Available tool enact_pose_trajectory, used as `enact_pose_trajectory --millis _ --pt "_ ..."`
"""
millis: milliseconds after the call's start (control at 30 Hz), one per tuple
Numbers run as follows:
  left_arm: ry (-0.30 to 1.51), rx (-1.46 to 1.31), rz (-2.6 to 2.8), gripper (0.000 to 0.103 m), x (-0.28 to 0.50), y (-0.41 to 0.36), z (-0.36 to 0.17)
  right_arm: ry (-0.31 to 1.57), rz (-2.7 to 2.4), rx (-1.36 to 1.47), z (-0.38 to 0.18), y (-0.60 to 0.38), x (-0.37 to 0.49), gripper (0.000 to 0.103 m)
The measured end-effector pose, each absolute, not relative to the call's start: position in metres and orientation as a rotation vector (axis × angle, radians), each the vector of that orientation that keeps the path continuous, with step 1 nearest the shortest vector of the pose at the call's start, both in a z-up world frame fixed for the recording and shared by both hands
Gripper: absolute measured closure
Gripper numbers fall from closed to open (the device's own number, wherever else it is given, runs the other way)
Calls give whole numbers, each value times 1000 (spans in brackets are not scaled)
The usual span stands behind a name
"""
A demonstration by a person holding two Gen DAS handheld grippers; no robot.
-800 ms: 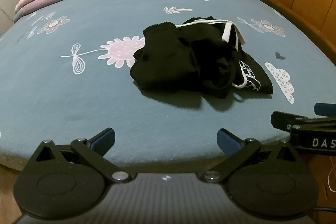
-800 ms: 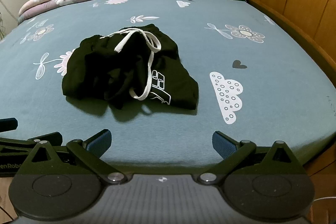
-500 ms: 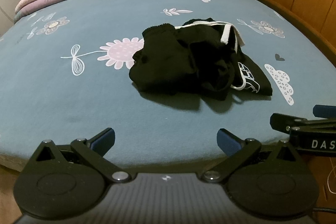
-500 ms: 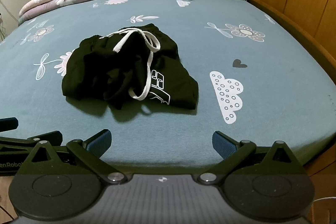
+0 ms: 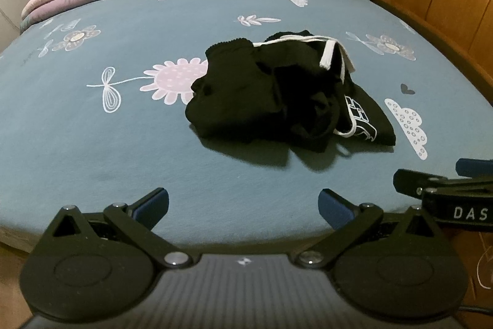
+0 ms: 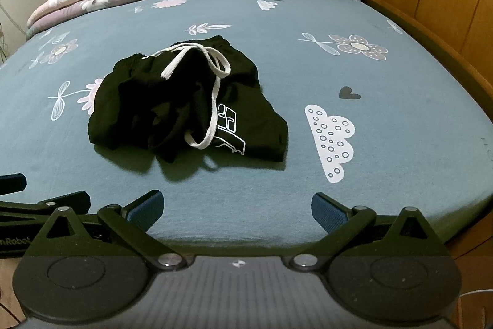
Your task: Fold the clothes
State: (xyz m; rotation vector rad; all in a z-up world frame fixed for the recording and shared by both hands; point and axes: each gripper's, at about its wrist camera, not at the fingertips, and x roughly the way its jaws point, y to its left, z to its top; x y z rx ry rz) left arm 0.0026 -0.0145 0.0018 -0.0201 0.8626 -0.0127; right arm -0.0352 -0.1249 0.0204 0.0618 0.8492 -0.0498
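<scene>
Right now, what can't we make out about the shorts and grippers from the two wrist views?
- Black shorts: crumpled in both views; folds hide the leg openings and the underside.
- White print: partly covered by the drawstring in the right wrist view; unreadable.
- Right gripper in the left wrist view: cut off by the right edge.
- Left gripper in the right wrist view: cut off by the left edge.
- Hands: out of both views, behind the cameras.

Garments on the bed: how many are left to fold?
1: crumpled black shorts with a white drawstring, mid-bed on the blue sheet. Whether the heap hides another piece cannot be told.
</scene>
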Motion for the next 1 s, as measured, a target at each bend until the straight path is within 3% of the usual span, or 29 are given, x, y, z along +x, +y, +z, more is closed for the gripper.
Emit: enact_pose_trajectory --millis 1000 --pt "880 -29 -14 1 9 -13 -4 863 -46 60 17 -125 -29 0"
